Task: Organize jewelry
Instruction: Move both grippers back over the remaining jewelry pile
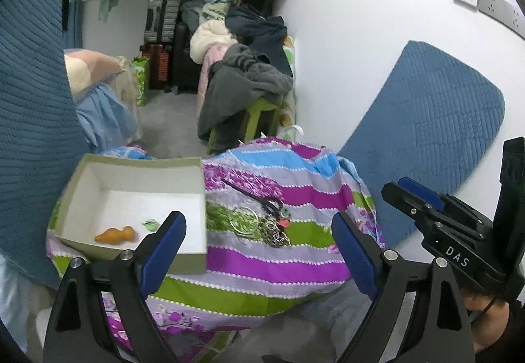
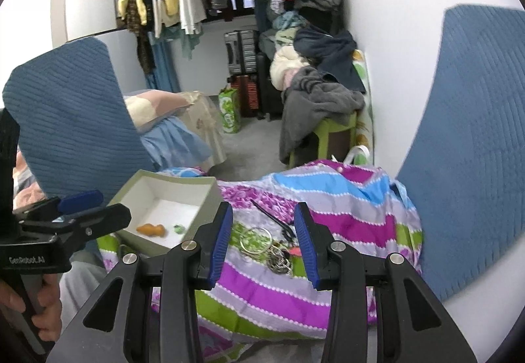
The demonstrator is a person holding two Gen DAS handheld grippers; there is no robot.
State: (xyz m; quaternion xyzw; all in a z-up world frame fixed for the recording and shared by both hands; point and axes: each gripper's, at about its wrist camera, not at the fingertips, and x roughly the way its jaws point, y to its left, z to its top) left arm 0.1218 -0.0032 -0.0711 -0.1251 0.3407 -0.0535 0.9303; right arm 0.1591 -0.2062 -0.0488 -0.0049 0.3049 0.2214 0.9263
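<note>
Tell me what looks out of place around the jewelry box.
Most jewelry lies outside the box: a tangled pile of a bangle, chains and a black cord heaped on the striped cloth. Only two small pieces lie inside.

Ahead of the left gripper's [image 1: 259, 251] wide jaws the striped cloth [image 1: 262, 264] lies bare; the box [image 1: 193, 166] wall crowds its left jaw; the jewelry pile [image 1: 262, 222] lies beyond.

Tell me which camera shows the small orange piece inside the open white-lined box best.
The left wrist view: the small orange piece lies large and unblocked on the box floor. The right wrist view shows it smaller, beside the left gripper.
</note>
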